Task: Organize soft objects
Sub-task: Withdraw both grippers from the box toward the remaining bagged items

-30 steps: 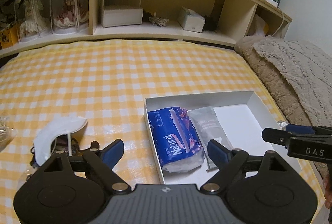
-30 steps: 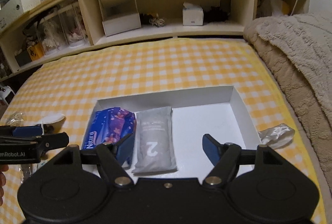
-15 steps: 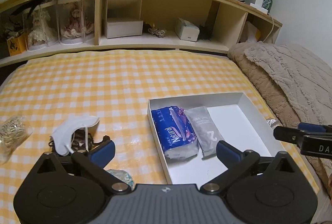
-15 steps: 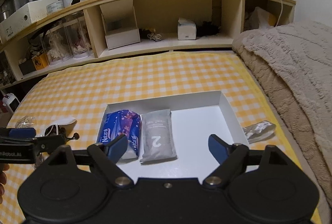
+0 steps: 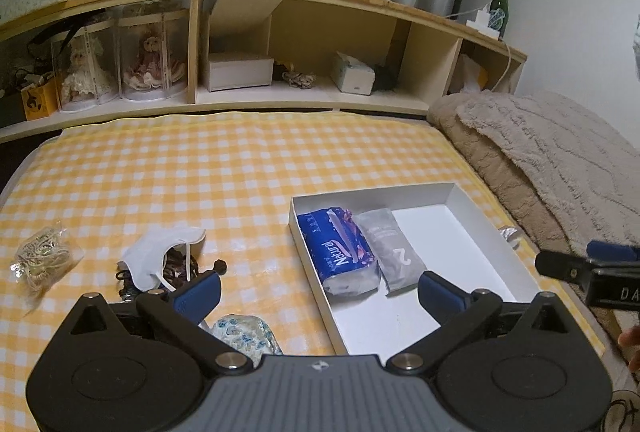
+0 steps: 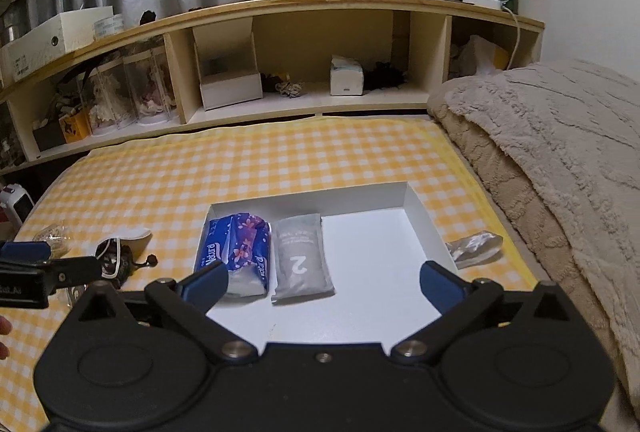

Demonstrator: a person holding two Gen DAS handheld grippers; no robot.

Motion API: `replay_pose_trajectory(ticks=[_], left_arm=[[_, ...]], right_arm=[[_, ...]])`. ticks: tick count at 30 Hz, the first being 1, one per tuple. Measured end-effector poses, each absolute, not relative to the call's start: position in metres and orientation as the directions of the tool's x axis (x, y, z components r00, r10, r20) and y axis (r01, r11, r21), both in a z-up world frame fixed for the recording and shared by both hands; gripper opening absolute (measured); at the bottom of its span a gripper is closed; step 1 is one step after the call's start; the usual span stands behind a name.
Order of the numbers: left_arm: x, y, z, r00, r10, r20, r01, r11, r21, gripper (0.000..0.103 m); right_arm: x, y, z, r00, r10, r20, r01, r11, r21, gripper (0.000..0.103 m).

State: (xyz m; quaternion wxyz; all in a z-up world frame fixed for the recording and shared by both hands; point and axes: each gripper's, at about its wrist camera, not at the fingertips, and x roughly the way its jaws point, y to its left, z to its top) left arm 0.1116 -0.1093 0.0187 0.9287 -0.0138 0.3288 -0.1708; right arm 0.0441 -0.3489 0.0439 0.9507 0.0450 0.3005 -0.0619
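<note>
Our left gripper (image 5: 318, 290) and right gripper (image 6: 324, 284) have just been opening wide, nothing between their jaws. The face mask (image 5: 154, 258) lies ahead-left of our left fingers, nearer that hand than the box (image 5: 484, 209).

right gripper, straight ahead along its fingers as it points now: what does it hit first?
Probably the white box: the open right gripper aims down at its bare floor, just right of the grey pouch marked 2. Nothing sits between the fingers. Depth is unclear, so the pouch's edge could come first.
</note>
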Motion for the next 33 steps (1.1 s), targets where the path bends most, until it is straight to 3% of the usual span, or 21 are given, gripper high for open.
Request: replay_pose_trajectory(ticks=[18, 26, 33], left_arm=[[0.121, -0.045, 0.014, 0.76, -0.292, -0.581, 0.253, 0.956, -0.15, 0.103], [0.157, 0.011, 0.019, 0.827, -0.197, -0.527, 0.154, 0.98, -0.125, 0.103], [0.201, 0.061, 0.011, 0.838, -0.129, -0.53, 0.077, 0.99, -0.12, 0.103]], right_arm=[[0.032, -0.321, 0.03, 0.85, -0.122, -0.513, 0.209, 0.971, 0.116, 0.103], [0.043, -0.293, 0.027, 0.89, -0.053, -0.454, 0.118, 0.986, 0.118, 0.103], [0.062, -0.262, 0.019, 0.896, 0.049, -0.441, 0.011, 0.991, 0.132, 0.103]])
